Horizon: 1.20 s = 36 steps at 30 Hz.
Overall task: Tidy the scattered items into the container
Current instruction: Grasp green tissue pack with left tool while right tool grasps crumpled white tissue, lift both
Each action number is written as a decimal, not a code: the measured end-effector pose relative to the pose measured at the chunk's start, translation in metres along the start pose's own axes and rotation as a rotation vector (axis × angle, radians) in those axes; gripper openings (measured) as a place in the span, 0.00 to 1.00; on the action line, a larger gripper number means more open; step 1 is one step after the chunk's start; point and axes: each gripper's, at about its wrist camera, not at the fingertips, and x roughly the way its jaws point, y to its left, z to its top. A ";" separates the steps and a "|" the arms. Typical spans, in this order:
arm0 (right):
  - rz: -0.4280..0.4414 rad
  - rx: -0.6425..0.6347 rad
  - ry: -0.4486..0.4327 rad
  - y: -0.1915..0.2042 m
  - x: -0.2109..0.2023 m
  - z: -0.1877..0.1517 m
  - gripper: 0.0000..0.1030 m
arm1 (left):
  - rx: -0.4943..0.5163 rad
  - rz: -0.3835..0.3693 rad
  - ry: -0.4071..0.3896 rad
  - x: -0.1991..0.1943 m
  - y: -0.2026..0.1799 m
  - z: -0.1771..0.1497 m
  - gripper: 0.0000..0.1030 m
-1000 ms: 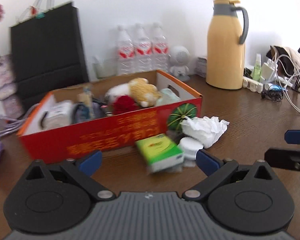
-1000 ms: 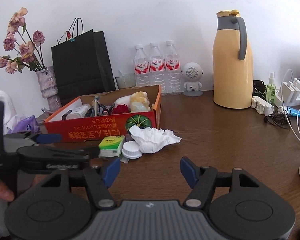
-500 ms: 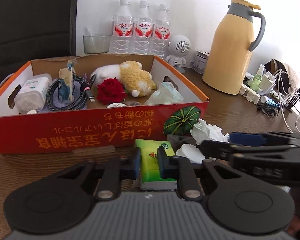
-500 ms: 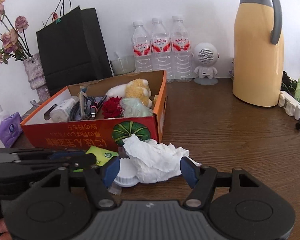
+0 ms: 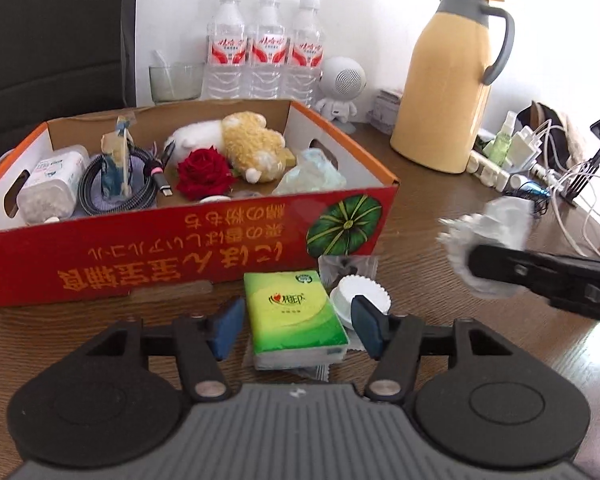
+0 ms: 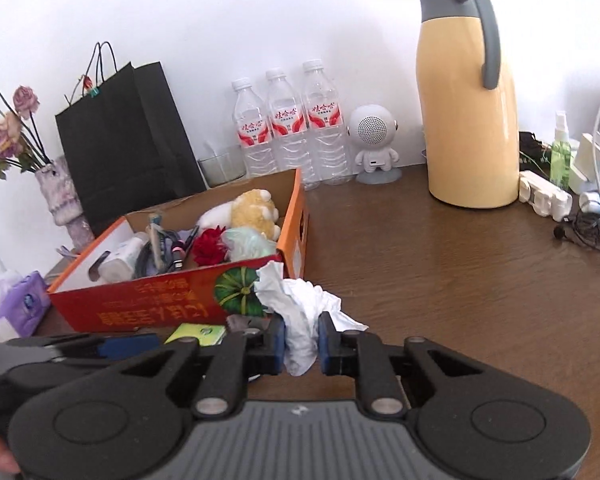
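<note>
A red cardboard box (image 5: 172, 248) holds a plush toy, a red rose, cables and a wipes tub; it also shows in the right wrist view (image 6: 148, 300). A green tissue pack (image 5: 294, 316) lies on the table before the box, between the fingers of my open left gripper (image 5: 296, 326), apart from both pads. A white lid (image 5: 360, 296) lies beside the pack. My right gripper (image 6: 302, 346) is shut on a crumpled white tissue (image 6: 296, 304) and holds it above the table; the tissue also shows blurred in the left wrist view (image 5: 488, 236).
A yellow thermos (image 6: 468, 112), three water bottles (image 6: 290, 120), a white robot speaker (image 6: 374, 140) and a black paper bag (image 6: 120, 136) stand at the back. Chargers and cables (image 5: 540, 168) lie at the right. A vase of dried flowers (image 6: 60, 192) stands at the left.
My right gripper closed on the crumpled tissue and lifted it off the table. My left gripper, closed around the green pack half a second ago, has opened; the pack lies between its fingers.
</note>
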 end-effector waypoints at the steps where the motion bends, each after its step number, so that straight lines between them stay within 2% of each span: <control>1: 0.001 0.000 0.002 0.000 -0.004 -0.003 0.15 | 0.008 0.012 0.007 0.002 -0.001 -0.002 0.50; 3: 0.005 0.005 0.002 -0.002 -0.010 -0.007 0.15 | 0.011 0.026 0.014 0.004 -0.001 -0.005 0.45; 8: 0.016 0.001 -0.010 0.003 -0.022 -0.010 0.15 | -0.039 0.055 -0.027 -0.016 0.004 -0.006 0.43; 10: 0.030 -0.022 -0.021 0.011 -0.029 -0.010 0.15 | -0.050 0.063 -0.080 -0.048 0.004 -0.003 0.43; 11: 0.036 -0.044 -0.027 0.016 -0.034 -0.011 0.15 | -0.036 0.064 -0.135 -0.070 0.002 -0.003 0.44; 12: 0.040 -0.069 -0.031 0.023 -0.038 -0.011 0.16 | -0.014 0.076 -0.184 -0.093 0.002 -0.005 0.44; 14: 0.058 -0.131 -0.027 0.038 -0.046 -0.016 0.17 | 0.007 0.126 -0.229 -0.130 0.007 -0.013 0.44; 16: 0.085 -0.211 0.001 0.055 -0.052 -0.026 0.19 | -0.043 0.153 -0.202 -0.153 0.022 -0.031 0.45; 19: 0.108 -0.326 0.065 0.081 -0.061 -0.056 0.19 | -0.121 0.209 -0.108 -0.168 0.037 -0.074 0.45; 22: 0.133 -0.387 0.135 0.099 -0.069 -0.087 0.24 | -0.163 0.205 -0.031 -0.177 0.040 -0.118 0.45; 24: 0.149 -0.421 0.151 0.106 -0.077 -0.105 0.47 | -0.196 0.209 -0.002 -0.180 0.042 -0.136 0.46; 25: 0.158 -0.430 0.143 0.109 -0.083 -0.110 0.52 | -0.209 0.220 -0.001 -0.183 0.043 -0.142 0.49; 27: 0.184 -0.422 0.125 0.109 -0.095 -0.111 0.64 | -0.195 0.231 -0.024 -0.189 0.042 -0.147 0.68; 30: 0.212 -0.357 0.080 0.102 -0.104 -0.099 0.65 | -0.165 0.222 -0.046 -0.190 0.039 -0.145 0.79; 33: 0.196 -0.286 0.078 0.096 -0.087 -0.087 0.64 | -0.157 0.212 0.006 -0.178 0.039 -0.143 0.78; 36: 0.137 -0.385 0.072 0.113 -0.077 -0.091 0.58 | -0.151 0.237 0.000 -0.172 0.036 -0.144 0.74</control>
